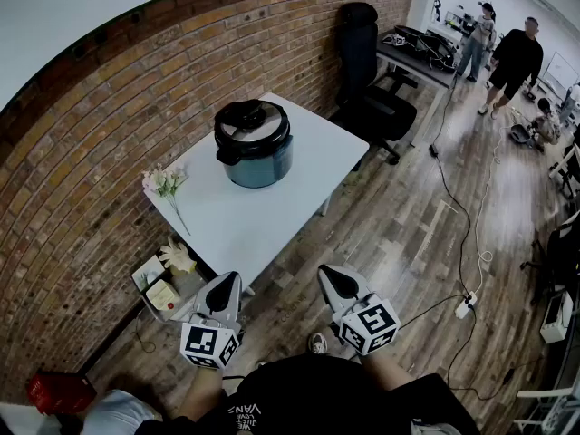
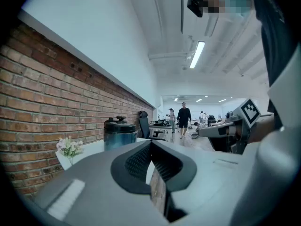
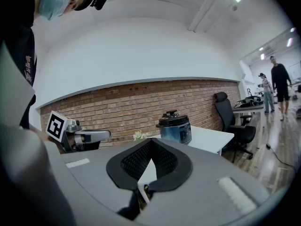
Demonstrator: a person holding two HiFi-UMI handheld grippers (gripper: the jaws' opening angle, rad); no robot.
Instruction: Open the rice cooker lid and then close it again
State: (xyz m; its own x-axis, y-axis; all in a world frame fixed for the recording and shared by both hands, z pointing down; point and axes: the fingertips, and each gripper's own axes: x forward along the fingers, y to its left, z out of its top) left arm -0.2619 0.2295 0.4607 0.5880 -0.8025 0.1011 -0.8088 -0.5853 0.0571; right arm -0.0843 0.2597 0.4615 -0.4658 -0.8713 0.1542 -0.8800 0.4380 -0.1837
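Flowers (image 1: pixel 166 184) lie ahead and left of the left tool (image 1: pixel 225 279), whose jaws are pressed together on nothing. Well ahead of both tools, the cooker (image 1: pixel 254 143) stands on the table (image 1: pixel 281 216) with its lid (image 1: pixel 251 120) down. The right tool (image 1: pixel 329 273) is likewise closed and empty. The step in hand looks like the approach: step in, spread one tool's jaws before reaching the lid's knob, and steady the pot with the other. The table's near edge lies just ahead. Open floor to the right, up to the chair (image 1: pixel 367 89), gives room.
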